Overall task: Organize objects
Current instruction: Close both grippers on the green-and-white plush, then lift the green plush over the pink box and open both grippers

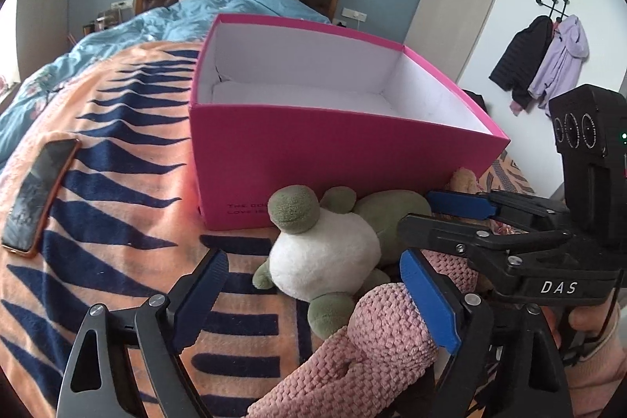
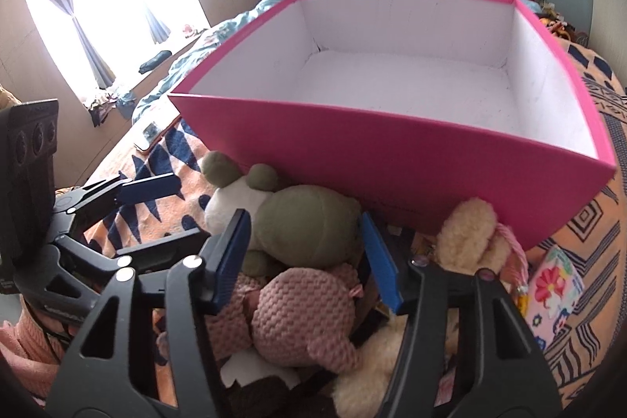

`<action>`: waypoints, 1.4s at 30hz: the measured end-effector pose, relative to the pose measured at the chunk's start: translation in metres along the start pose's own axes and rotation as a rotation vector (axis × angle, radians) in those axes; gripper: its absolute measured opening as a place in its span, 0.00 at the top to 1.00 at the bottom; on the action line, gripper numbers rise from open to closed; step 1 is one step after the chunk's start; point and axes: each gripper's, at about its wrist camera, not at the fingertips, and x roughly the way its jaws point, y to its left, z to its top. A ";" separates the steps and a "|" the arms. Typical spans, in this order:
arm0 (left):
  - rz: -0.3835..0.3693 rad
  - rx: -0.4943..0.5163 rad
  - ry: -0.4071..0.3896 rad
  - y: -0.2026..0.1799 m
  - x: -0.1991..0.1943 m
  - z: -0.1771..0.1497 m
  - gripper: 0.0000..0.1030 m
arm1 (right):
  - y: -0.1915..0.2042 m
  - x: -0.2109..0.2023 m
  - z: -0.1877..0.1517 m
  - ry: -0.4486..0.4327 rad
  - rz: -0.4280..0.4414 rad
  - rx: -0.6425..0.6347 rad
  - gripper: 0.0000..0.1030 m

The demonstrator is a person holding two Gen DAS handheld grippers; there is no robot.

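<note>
At the bed's near edge, both grippers stand wide open over piled plush: the right gripper [image 2: 305, 253] straddles a green-and-white stuffed frog [image 2: 305, 218] against the empty pink cardboard box [image 2: 392, 159], the left gripper [image 1: 313, 296] alongside.

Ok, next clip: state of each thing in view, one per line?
pink box: open, no lid, inside bare.
green and white plush: lying on the blanket against the box front.
pink knitted plush: in the pile, not gripped.
cream plush: lying beside the box.
phone: flat on the blanket, screen dark.
left tongs: open.
right tongs: open around the plush pile.
</note>
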 end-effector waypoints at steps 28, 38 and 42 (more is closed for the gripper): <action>-0.146 0.016 0.022 -0.005 -0.005 0.012 0.25 | 0.012 -0.017 0.001 -0.080 0.010 -0.019 0.50; -0.105 0.077 -0.064 -0.023 -0.037 0.030 0.25 | 0.027 -0.054 0.008 -0.173 0.015 -0.049 0.50; -0.090 0.109 -0.099 -0.028 -0.055 0.041 0.25 | 0.032 -0.069 0.017 -0.219 0.021 -0.060 0.50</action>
